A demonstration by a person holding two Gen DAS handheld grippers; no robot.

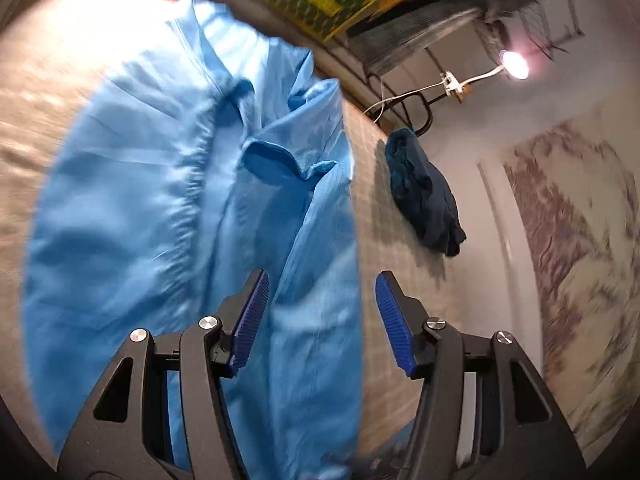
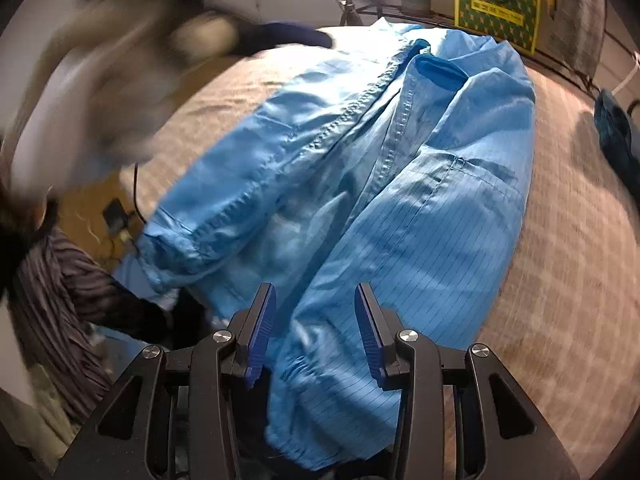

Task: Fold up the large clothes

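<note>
A light blue pinstriped fabric coat (image 2: 420,200) lies spread on the beige checked bed (image 2: 568,260). Left tongs (image 1: 320,300) and right tongs (image 2: 316,312) both stand spread above it, pinching nothing. A dark blue bundled cloth (image 1: 424,196) lies apart.

**Blue coat lies lengthwise under parted right jaws**

A light blue pinstriped work coat (image 2: 400,184) lies lengthwise on a beige checked bedcover (image 2: 568,240), its darker collar (image 2: 438,68) at the far end and one sleeve folded across the front. The right gripper (image 2: 316,328) hangs above the near end, blue pads parted, with an elastic cuff (image 2: 316,364) below the gap and neither pad pressing cloth. At left, a person's striped sleeve (image 2: 64,292) shows; above it a blurred pale shape (image 2: 120,72) sweeps across. A dark teal cloth (image 2: 614,128) sits at the right edge. A yellow-green patterned board (image 2: 496,10) stands behind.
</note>
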